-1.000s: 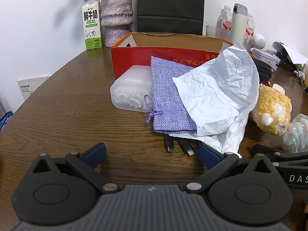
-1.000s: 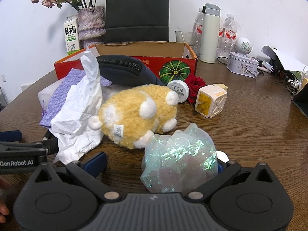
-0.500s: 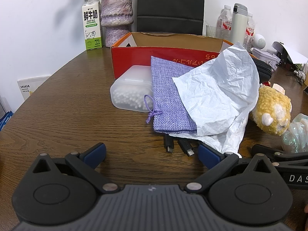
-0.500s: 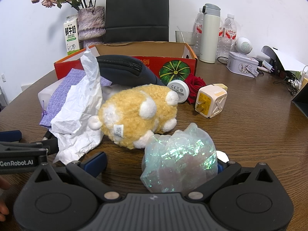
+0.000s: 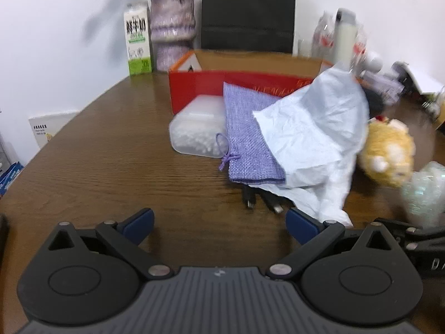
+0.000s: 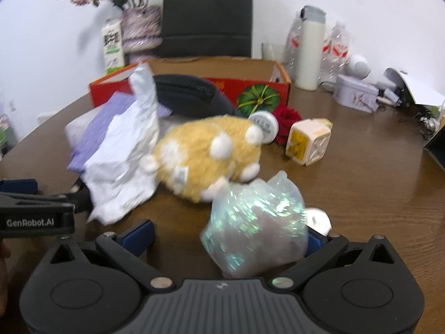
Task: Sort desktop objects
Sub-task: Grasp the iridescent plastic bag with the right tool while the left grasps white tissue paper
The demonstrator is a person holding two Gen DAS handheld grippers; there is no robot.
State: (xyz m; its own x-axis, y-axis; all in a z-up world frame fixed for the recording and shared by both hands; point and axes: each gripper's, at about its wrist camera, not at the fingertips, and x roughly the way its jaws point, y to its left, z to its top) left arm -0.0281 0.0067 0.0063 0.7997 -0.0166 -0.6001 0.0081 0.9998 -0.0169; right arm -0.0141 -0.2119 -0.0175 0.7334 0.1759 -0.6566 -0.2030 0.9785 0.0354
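So the right hand-held gripper (image 6: 226, 235) has its jaws closing right now with the iridescent plastic bag (image 6: 254, 222) sitting between them, a crinkly see-through bundle with green-blue shimmer, resting on the brown wood surface (image 6: 375, 189) right against the front of a fluffy yellow plush toy (image 6: 205, 156). The bag is nearer the right finger, and the left blue pad (image 6: 139, 235) isn't touching it. The left hand-held gripper (image 5: 219, 221) is spread wide over bare wood with nothing in it. Ahead of it is a purple woven pouch (image 5: 247, 136) half under crumpled white paper (image 5: 314, 139), beside a frosted plastic box (image 5: 197, 130), with a red cardboard box (image 5: 222, 83) behind.
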